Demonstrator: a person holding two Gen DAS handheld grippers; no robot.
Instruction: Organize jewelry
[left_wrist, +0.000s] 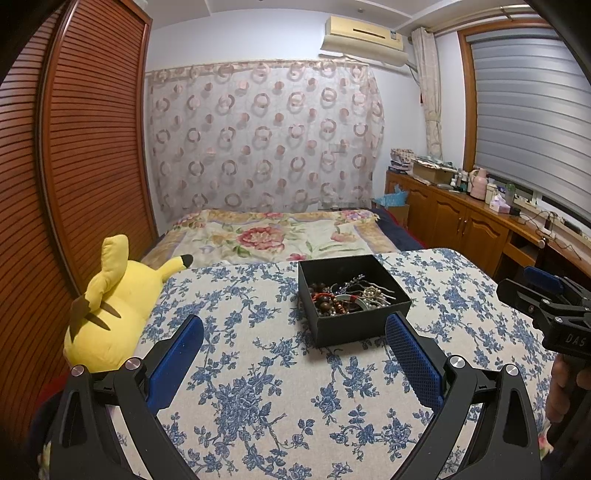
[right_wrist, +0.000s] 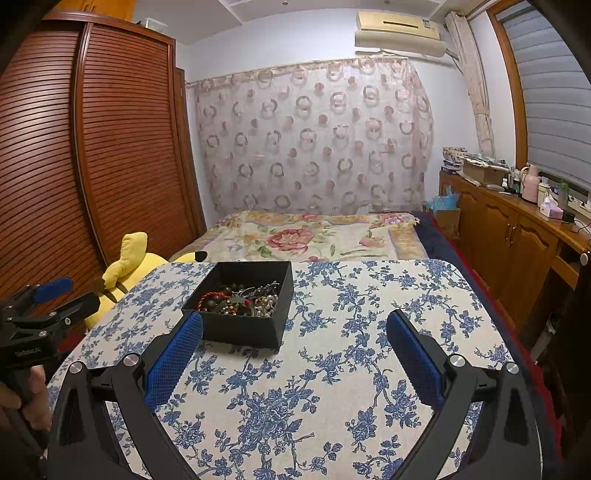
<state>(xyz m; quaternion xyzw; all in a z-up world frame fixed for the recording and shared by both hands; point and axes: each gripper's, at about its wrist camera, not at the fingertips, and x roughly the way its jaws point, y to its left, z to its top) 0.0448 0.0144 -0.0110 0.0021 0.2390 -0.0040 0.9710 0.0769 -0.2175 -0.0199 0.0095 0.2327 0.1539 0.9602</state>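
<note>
- A louvred wooden wardrobe (left_wrist: 85, 147) fills the far left, and a yellow plush toy (left_wrist: 110, 306) lies against the left edge of the surface (left_wrist: 258, 387), which is covered in a blue floral cloth
- The left gripper (left_wrist: 293, 328) hovers low over the near part of that cloth, jaws spread wide and holding nothing; its blue pads (left_wrist: 177, 354) frame the bare cloth in front of the box
- The black box (left_wrist: 354, 299) sits toward the far middle of the surface, open-topped, and the jewelry (left_wrist: 347, 295) lies heaped inside it: dark beads, a red cord, pearl-like pieces and silvery chains, all wound together
- Risk, as I judge it: the pieces look tangled, so pinching one strand could drag several out at once or lift the light box with them; a wide jaw may also knock the box wall and slide it toward the far edge, beyond which lies the bed (left_wrist: 280, 232)
- Small beads or thin chain could slip from the pads and get lost on the busy pattern
- The right gripper (right_wrist: 295, 328) hangs to the right of the box, jaws likewise spread and empty; with both tools aimed at one small box, they could collide
- Writing: the right gripper's body reads "DAS" in the left wrist view; a label on the left gripper's body and a sticker on the air conditioner (left_wrist: 364, 37) are too small to read
- A wooden cabinet (right_wrist: 517, 236) with bottles and boxes runs along the right wall
</note>
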